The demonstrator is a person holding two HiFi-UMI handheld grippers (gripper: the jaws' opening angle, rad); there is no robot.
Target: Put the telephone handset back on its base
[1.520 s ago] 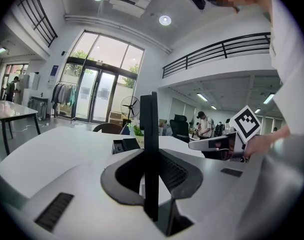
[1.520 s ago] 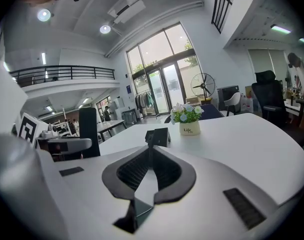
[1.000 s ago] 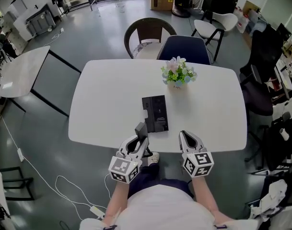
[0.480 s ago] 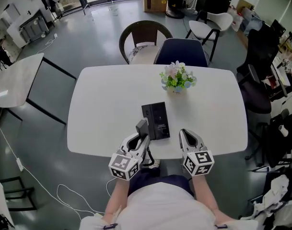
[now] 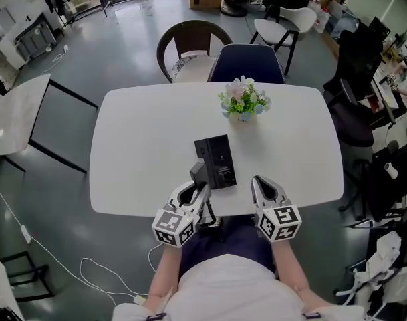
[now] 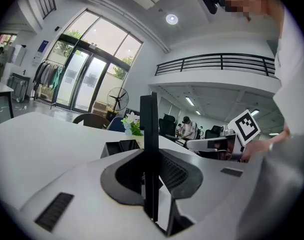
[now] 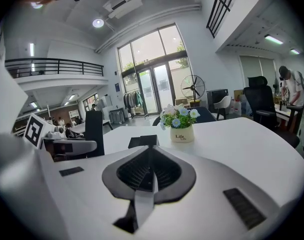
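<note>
The black telephone base (image 5: 218, 158) lies flat in the middle of the white table (image 5: 136, 146), and shows low ahead in the left gripper view as the base (image 6: 117, 147). The black handset (image 5: 198, 172) stands on edge at the base's near left corner. My left gripper (image 5: 198, 186) is shut on the handset (image 6: 150, 124), which rises as a thin dark slab between the jaws. My right gripper (image 5: 261, 184) hovers at the table's near edge, right of the base, shut with nothing in it. In the right gripper view the base (image 7: 143, 141) lies ahead.
A small pot of flowers (image 5: 243, 102) stands behind the base. Two chairs (image 5: 246, 62) are tucked in at the far side. Another white table (image 5: 16, 112) stands to the left, office chairs to the right, cables on the floor.
My left gripper has carried the handset a little forward toward the base's near left corner. The right gripper has stayed put. The head view has shifted slightly.
</note>
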